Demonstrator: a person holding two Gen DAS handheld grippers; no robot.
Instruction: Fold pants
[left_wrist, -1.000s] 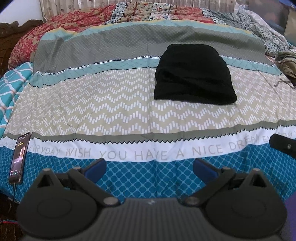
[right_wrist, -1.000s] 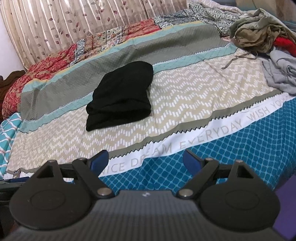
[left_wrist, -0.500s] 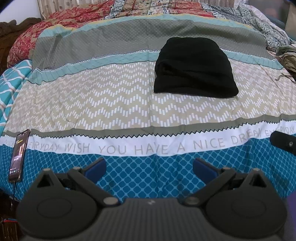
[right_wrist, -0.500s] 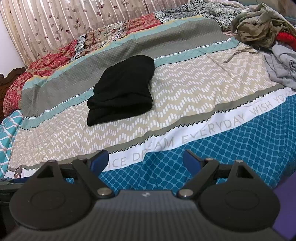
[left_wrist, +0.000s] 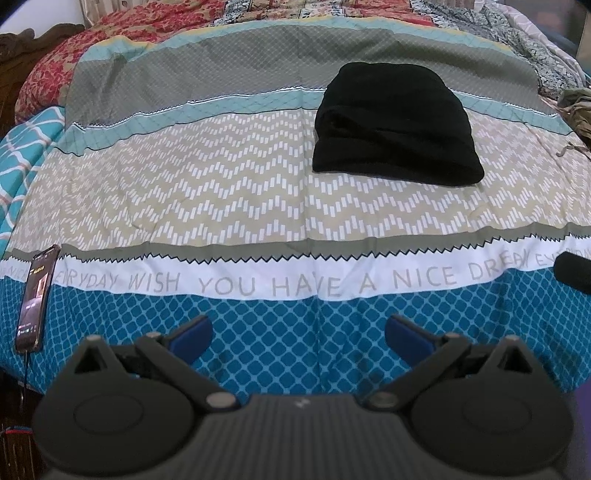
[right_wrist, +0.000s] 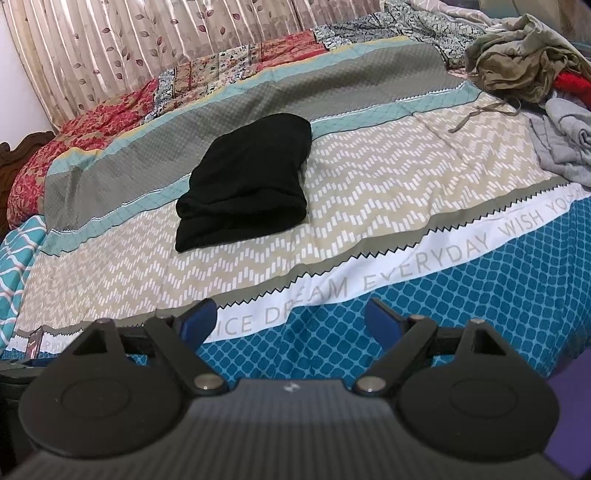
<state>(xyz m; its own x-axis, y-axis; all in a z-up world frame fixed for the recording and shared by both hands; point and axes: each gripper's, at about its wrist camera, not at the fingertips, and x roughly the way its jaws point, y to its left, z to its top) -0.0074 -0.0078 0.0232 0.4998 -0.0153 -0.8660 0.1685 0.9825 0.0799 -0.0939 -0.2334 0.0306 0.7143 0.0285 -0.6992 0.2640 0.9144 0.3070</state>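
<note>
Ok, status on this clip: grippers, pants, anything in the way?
Left gripper open, empty. Right gripper open, empty. Pants folded on bed, untouched. Nothing between; phone at bed's left edge.

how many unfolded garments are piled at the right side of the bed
3 that show: an olive garment at the far right, a red one beside it, partly covered, and a grey one nearer. More may lie under the pile or past the frame edge.

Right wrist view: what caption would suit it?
Folded black pants rest on the patterned bedspread, beyond the open right gripper.
</note>
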